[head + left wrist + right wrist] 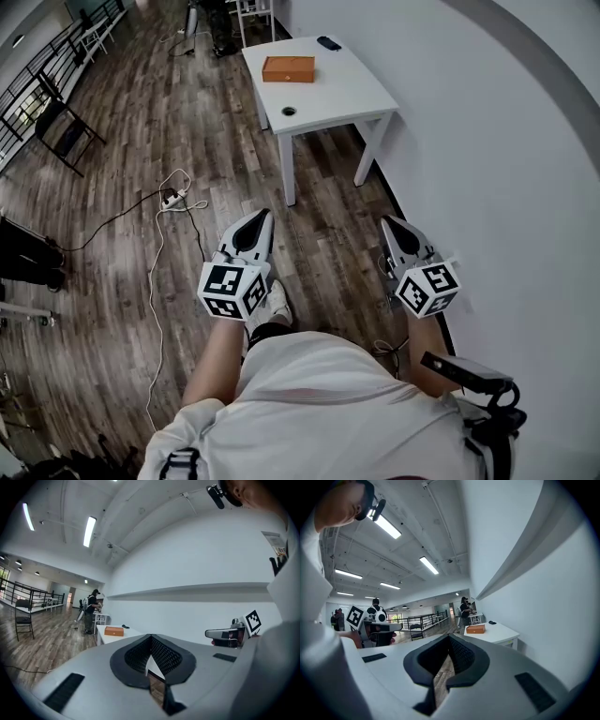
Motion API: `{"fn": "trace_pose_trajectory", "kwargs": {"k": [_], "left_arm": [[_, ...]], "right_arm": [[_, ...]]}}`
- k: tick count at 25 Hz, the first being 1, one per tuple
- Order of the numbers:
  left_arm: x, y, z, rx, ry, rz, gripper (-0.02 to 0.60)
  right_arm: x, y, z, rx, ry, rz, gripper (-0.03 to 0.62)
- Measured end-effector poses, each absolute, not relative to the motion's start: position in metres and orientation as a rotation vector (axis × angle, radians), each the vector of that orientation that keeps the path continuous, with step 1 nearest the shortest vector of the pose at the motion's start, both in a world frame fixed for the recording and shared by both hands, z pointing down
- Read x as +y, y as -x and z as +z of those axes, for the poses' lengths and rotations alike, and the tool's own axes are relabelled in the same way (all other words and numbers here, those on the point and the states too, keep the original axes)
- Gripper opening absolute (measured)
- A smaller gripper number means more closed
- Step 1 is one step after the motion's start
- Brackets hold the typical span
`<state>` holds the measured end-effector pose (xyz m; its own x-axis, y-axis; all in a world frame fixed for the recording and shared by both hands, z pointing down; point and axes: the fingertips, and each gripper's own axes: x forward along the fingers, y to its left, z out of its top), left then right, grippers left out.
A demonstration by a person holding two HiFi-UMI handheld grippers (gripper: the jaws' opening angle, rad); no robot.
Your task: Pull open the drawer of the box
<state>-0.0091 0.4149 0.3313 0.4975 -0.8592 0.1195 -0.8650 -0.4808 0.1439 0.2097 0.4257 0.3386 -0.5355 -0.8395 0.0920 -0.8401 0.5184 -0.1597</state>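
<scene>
While held out over the plank floor [187, 122]: left gripper [261, 216], jaws pressed together, pinching nothing; right gripper [388, 223], likewise (tips meeting, empty). Orange box [288, 68] well ahead of both pairs of jaws, untouched, on white table [347, 94] beside the wall [487, 141].

Ahead of you the box [288, 68] sits on the table [352, 94], which stands against the wall [487, 141] on your right.
</scene>
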Motion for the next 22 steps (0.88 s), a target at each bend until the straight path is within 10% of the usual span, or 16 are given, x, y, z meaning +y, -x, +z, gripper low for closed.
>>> {"fn": "trace_pose_trajectory", "kwargs": {"k": [22], "left_arm": [[0.196,0.143,0.335,-1.486,-2.534,0.069,0.012]], "right_arm": [[0.212,-0.079,0.333,-2.726,-1.502,0.29,0.003]]}}
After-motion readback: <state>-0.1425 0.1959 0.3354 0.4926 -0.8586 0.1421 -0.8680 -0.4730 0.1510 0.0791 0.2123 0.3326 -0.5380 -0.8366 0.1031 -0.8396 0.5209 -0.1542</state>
